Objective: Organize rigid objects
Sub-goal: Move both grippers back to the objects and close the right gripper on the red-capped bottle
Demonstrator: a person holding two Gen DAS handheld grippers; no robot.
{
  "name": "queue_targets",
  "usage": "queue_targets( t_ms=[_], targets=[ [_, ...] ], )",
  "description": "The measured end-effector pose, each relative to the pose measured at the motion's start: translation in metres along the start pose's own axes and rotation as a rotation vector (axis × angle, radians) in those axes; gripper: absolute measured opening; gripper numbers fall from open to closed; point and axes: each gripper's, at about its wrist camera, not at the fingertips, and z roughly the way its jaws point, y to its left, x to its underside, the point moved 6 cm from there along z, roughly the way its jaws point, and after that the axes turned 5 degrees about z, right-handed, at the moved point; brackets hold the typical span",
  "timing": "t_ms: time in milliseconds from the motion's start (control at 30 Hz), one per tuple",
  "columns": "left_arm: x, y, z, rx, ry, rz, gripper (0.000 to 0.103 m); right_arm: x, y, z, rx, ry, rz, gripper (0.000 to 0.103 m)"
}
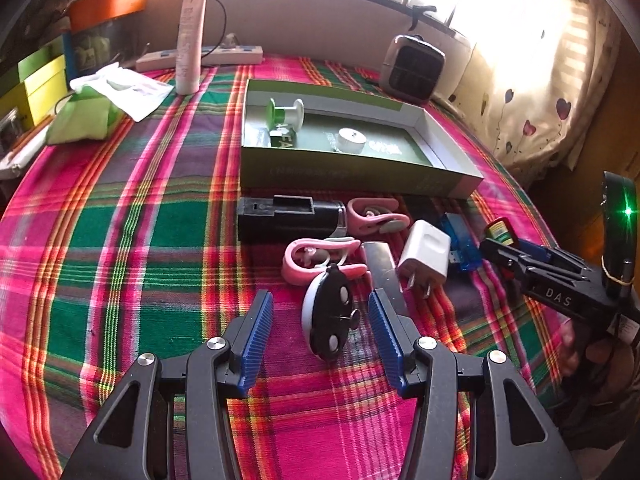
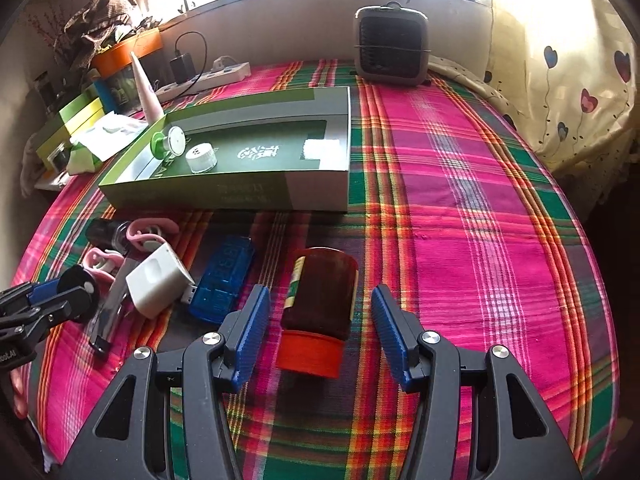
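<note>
My left gripper (image 1: 320,314) is open around a black-and-white oval remote (image 1: 329,316) lying on the plaid cloth; its pads are apart from it. My right gripper (image 2: 320,312) is open around a brown jar with a red lid (image 2: 320,308) lying on its side, lid toward me. Beyond lies a green box tray (image 1: 340,172), also in the right wrist view (image 2: 224,194), holding a green-and-white spool (image 1: 286,114) and a white round cap (image 1: 352,140). A white charger (image 1: 426,258), blue USB device (image 2: 224,280), pink clips (image 1: 316,260), black block (image 1: 288,218) and metal bar (image 1: 384,272) lie before the tray.
A pink tube (image 1: 191,40) and power strip (image 1: 200,58) stand at the back left, beside green boxes (image 1: 40,84) and a green pouch with paper (image 1: 84,116). A small grey fan heater (image 2: 392,46) stands at the back. Curtain (image 2: 568,80) at right.
</note>
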Motion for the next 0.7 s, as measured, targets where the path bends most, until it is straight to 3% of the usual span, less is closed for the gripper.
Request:
queue_targets(
  t_ms=[233, 333, 700],
  targets=[
    [0.0004, -0.0007, 0.0005, -0.004, -0.004, -0.001, 0.049, 0.0001, 0.0, -0.0006, 0.006, -0.001, -0.002, 0.053],
    [0.0003, -0.001, 0.0004, -0.011, -0.006, 0.004, 0.049, -0.0001, -0.0005, -0.0006, 0.013, -0.003, 0.002, 0.048],
    [0.0021, 0.0039, -0.0015, -0.04, -0.015, -0.002, 0.034, 0.0008, -0.0005, -0.0023, 0.012, -0.007, 0.001, 0.033]
  ],
)
